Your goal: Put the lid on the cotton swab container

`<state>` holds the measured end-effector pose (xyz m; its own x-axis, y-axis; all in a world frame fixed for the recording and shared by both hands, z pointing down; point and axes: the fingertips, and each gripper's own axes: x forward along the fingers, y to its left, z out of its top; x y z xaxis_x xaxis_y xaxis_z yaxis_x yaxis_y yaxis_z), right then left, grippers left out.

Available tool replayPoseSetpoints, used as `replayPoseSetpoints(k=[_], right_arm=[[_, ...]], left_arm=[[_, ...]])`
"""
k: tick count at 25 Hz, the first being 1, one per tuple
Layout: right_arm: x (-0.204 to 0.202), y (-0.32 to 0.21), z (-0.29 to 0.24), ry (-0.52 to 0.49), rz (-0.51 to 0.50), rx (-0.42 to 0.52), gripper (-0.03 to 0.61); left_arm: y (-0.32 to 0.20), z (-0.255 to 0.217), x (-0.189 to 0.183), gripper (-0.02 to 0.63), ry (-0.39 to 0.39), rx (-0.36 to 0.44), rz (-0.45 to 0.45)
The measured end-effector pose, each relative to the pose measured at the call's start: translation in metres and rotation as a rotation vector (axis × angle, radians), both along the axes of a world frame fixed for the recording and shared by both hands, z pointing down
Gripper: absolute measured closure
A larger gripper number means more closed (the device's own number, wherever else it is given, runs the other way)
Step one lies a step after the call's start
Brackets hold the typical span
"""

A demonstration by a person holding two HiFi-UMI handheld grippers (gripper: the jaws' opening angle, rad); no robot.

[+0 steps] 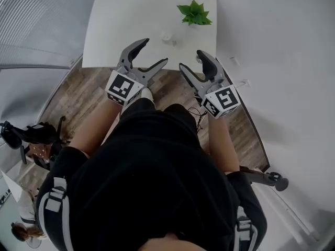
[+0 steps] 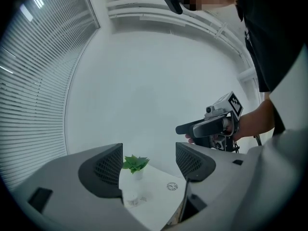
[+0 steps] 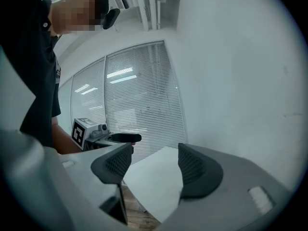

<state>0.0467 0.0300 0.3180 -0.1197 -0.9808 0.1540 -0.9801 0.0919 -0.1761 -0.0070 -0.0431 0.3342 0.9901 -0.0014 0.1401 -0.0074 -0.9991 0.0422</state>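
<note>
Both grippers raised short of the table, nothing held.
My left gripper (image 1: 154, 51) gapes wide, empty. The clear cotton swab container (image 2: 132, 198) stands on the white table (image 1: 120, 30) near the plant (image 1: 194, 13), lid (image 2: 172, 186) lying apart. Right gripper (image 1: 191, 59) wide, empty. Risk: a nudge tips the light container, or the lid seats crooked. No readable writing.

table: white rectangular table top (image 1: 131, 25), smooth, matt
floor: brown plank floor (image 1: 78, 90), wood grain, low sheen
pads: grey left gripper (image 2: 147, 163) pads (image 2: 103, 167), matt plastic, mesh-textured
</note>
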Motion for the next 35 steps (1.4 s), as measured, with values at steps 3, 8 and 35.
replayPoseSetpoints(k=[3,8,35], right_arm=[[0.003,-0.013,0.006,-0.004,-0.004,-0.014,0.270],[0.023,-0.031,0.019,-0.010,-0.033,-0.034,0.270],[0.104,-0.115,0.138,-0.092,-0.540,-0.148,0.291]], left_arm=[[-0.013,0.012,0.005,0.285,-0.021,-0.010,-0.007],[-0.026,0.035,0.017,0.285,-0.062,-0.032,-0.037],[-0.053,0.202,0.104,0.285,-0.267,-0.152,-0.598]])
